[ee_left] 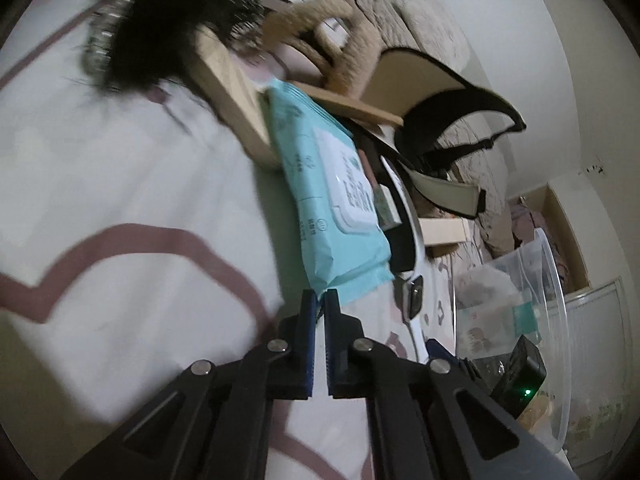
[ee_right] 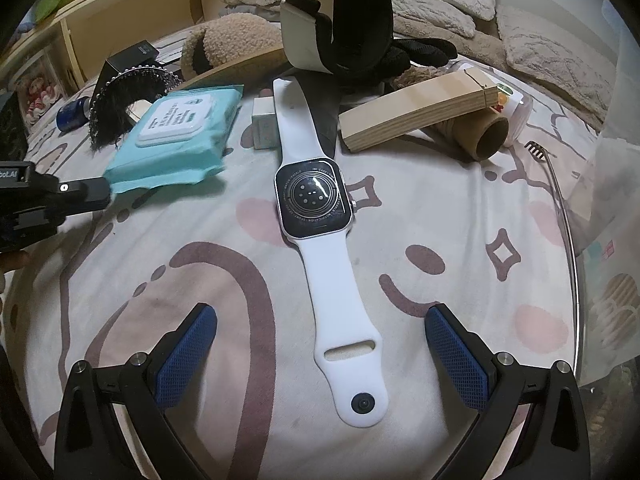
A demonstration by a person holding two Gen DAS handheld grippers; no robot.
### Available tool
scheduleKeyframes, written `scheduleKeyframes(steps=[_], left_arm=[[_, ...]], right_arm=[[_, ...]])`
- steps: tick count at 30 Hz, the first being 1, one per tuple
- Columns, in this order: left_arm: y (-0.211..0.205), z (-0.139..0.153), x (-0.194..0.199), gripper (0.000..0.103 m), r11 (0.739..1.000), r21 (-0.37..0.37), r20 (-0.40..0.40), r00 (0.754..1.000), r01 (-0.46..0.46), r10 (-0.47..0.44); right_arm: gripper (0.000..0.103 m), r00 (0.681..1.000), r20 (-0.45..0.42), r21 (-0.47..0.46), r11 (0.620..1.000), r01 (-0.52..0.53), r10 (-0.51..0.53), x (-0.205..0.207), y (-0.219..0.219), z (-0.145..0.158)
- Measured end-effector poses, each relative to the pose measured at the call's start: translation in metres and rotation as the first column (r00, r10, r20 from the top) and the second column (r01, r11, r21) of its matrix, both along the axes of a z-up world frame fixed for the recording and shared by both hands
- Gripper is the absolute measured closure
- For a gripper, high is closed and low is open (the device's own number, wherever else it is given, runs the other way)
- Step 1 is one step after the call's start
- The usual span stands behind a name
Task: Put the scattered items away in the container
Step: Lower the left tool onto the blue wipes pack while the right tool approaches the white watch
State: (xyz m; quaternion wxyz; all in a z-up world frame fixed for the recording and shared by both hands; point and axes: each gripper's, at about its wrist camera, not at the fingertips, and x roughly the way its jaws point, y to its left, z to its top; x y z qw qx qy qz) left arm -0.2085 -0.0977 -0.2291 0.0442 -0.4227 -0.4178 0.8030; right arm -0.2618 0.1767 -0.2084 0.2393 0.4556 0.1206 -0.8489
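Observation:
A teal pack of wet wipes (ee_left: 320, 184) (ee_right: 180, 140) lies on the patterned bedsheet. My left gripper (ee_left: 320, 300) (ee_right: 105, 192) is shut on the crimped end seam of the pack, with both blue pads pinching it. A white-strapped smartwatch (ee_right: 314, 196) (ee_left: 414, 296) lies face down just right of the pack. My right gripper (ee_right: 320, 312) hangs open over the near end of the strap, one finger on each side, touching nothing. The clear plastic container (ee_left: 554, 280) (ee_right: 576, 280) stands at the right edge of the bed.
Behind the watch lie a wooden block (ee_right: 412, 114), a cardboard tube (ee_right: 484, 132), a fork (ee_right: 540, 152), a small white box (ee_right: 264, 124), a fuzzy slipper (ee_right: 232, 40) and a black-and-cream visor (ee_right: 348, 12). A black hair comb piece (ee_right: 116, 104) and a blue bottle (ee_right: 74, 114) sit far left.

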Motion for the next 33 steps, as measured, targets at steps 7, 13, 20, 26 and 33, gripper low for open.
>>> scheduleKeyframes(steps=[7, 13, 20, 26, 33], left_arm=[[-0.031, 0.021, 0.023, 0.102, 0.988, -0.118, -0.035, 0.995, -0.096, 0.093], [-0.054, 0.038, 0.033, 0.102, 0.940, -0.285, -0.070, 0.982, -0.188, 0.175], [-0.005, 0.049, 0.015, 0.026, 0.864, -0.500, -0.084, 0.996, -0.056, 0.016], [0.043, 0.051, -0.010, 0.000, 0.765, -0.644, -0.072, 0.993, 0.024, -0.091], [0.076, 0.031, -0.040, 0.000, 0.704, -0.700, 0.016, 0.988, 0.122, -0.156]], right_arm=[[0.000, 1.000, -0.003, -0.001, 1.000, 0.000, 0.000, 0.001, 0.000, 0.001], [0.000, 1.000, -0.006, 0.004, 1.000, 0.000, 0.000, 0.000, 0.000, 0.001], [0.000, 1.000, -0.007, 0.005, 1.000, 0.000, 0.000, 0.000, 0.000, 0.001], [0.000, 1.000, -0.007, 0.006, 1.000, -0.001, 0.001, 0.000, 0.001, 0.000], [0.000, 1.000, -0.007, 0.006, 1.000, -0.001, 0.001, 0.000, 0.001, 0.000]])
